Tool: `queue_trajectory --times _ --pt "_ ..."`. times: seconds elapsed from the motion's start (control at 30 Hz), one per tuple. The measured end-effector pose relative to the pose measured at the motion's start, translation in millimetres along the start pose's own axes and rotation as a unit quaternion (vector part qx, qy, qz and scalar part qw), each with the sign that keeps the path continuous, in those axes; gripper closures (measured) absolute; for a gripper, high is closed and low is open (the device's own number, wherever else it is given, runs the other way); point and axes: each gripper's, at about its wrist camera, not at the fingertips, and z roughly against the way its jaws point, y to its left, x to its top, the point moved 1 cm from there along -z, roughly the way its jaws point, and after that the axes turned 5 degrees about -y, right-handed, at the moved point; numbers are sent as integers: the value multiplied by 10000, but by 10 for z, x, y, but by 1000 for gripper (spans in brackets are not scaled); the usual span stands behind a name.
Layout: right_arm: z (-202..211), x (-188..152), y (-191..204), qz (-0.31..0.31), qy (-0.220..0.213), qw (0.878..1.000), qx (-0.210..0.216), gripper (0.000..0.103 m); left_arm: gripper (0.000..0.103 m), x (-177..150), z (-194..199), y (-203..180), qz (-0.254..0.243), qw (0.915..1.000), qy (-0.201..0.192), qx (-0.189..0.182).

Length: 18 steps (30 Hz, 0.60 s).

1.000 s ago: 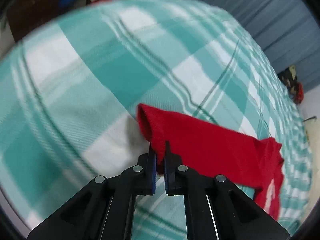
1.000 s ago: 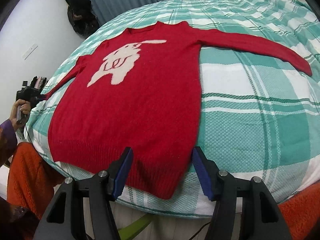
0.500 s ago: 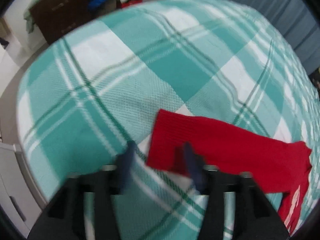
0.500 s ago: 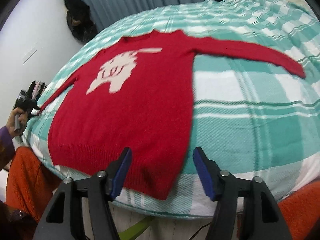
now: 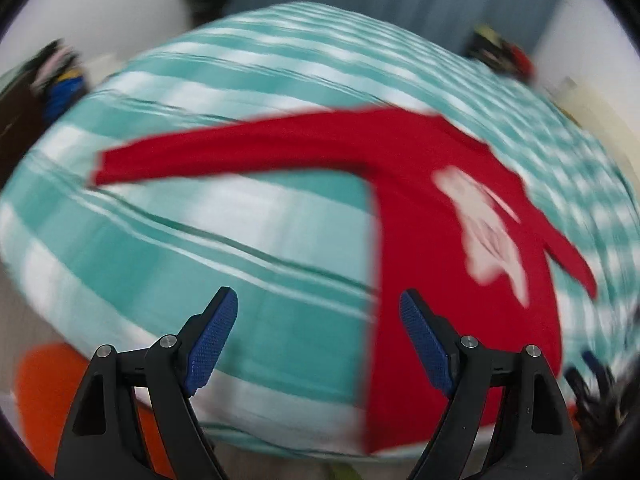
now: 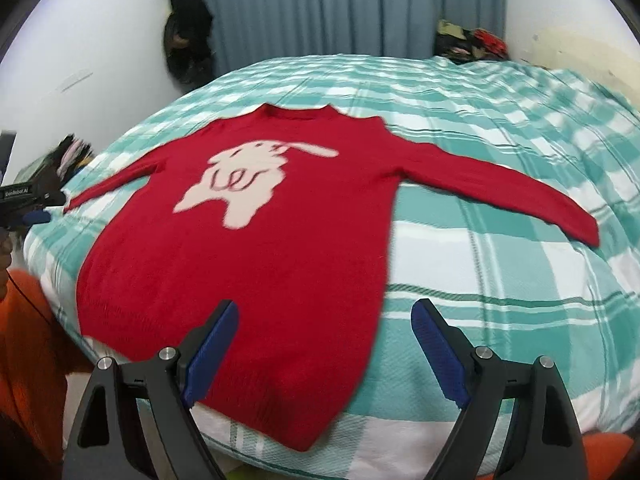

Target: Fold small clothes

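Note:
A red sweater [image 6: 280, 248] with a pale rabbit picture [image 6: 248, 180] lies flat, face up, both sleeves spread out, on the teal and white checked bed [image 6: 500, 280]. My right gripper [image 6: 324, 332] is open and empty, above the sweater's hem at the near bed edge. My left gripper [image 5: 318, 336] is open and empty, above the bed beside the sweater's [image 5: 440, 240] side seam; this view is blurred. The left gripper also shows at the far left of the right wrist view [image 6: 36, 208], just off the left cuff [image 6: 76, 204].
Blue-grey curtains [image 6: 352, 8] hang behind the bed. A dark bag [image 6: 188, 36] hangs on the wall at left and a heap of clothes [image 6: 472, 40] lies at the far right. An orange garment [image 6: 24, 344] is at the near left.
My left gripper has let go of the sleeve cuff, opened wide and swung round fast toward the sweater body. My right gripper has stayed open over the hem, shifting slightly.

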Motion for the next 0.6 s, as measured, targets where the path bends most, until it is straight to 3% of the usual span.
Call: queue_trajectory --times 0.13,0.27,0.33,0.43,0.6 --pt "-162 -169 9 55 422 9991 52 16 18 -347 -249 -552 -868 9961 141 -18" --pt "-392 -340 -36 1 976 9952 40 11 14 -707 -478 -715 -1516 9878 96 356" --pt "-408 -362 -36 -3 947 9955 63 7 3 -734 -482 -691 -1574 9863 -114 481" --pt "-434 -414 -12 65 972 9952 49 2 0 -661 -549 -589 -1273 9914 37 288" --pt "-451 -407 3 93 987 9951 41 1 0 -656 -571 -619 -1267 9916 15 264"
